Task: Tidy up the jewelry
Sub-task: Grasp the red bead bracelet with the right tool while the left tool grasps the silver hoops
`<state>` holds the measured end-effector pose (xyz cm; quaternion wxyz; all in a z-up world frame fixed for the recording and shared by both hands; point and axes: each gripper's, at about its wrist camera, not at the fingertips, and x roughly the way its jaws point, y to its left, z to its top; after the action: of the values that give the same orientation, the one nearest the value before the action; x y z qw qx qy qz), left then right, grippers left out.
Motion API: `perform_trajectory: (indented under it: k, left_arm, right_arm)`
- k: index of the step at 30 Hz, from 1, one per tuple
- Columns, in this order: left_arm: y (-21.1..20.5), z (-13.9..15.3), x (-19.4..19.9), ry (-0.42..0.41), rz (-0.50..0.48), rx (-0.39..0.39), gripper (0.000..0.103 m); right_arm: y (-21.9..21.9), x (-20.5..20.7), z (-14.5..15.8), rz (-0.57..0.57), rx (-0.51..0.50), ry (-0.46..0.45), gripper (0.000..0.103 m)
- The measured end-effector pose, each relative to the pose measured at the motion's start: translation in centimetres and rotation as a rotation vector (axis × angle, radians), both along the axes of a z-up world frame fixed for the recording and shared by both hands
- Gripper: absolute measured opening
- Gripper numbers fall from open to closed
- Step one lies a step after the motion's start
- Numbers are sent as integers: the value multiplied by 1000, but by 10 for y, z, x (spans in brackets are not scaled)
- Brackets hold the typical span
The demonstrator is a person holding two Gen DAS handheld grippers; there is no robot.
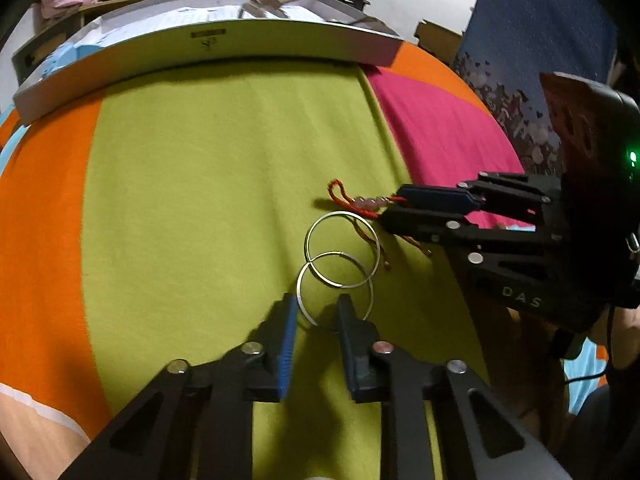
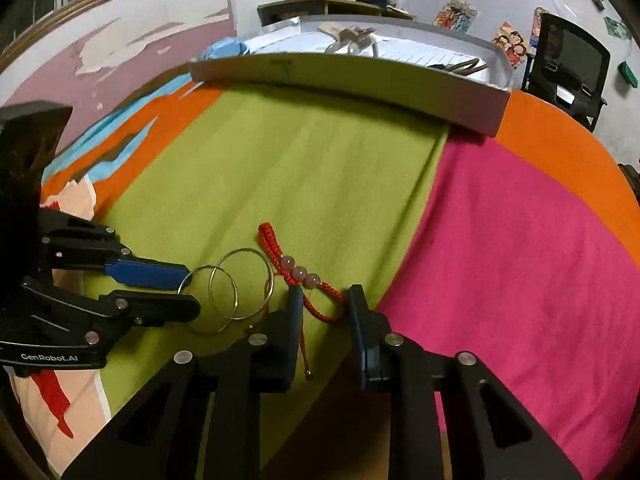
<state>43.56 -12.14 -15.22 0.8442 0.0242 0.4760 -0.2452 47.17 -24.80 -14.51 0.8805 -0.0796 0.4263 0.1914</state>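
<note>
Now red braided bracelet (image 2: pixel 298 276), three pink beads.

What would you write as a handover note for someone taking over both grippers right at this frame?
Left gripper: open, fingers straddling the near edge of the nearer silver ring; not clamped.
Right gripper: open, fingers on either side of the red cord bracelet with its three pale beads; not gripping.
Both silver rings overlap, the farther ring beside the bracelet, all lying on the green part of the cloth.
White tray sits at the far edge of the cloth.
Done: nothing visibly picked up.
Left: probably close on each piece and carry it to the tray.
</note>
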Motion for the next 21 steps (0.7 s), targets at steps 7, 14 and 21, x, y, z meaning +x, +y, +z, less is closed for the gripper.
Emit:
perform_trajectory:
  k: [7,14,21]
  left_arm:
    - [-2,-5,4,23,15,6,4]
    - [1,6,6,11,34,-29,3]
    - [8,41,3,-86,56,-62,3]
  right_arm:
    - [5,1,-1,-4,-13,13,13]
    - [6,-2,4,10,12,-10,4]
    - [-4,-11,37,-26,66,-153,4]
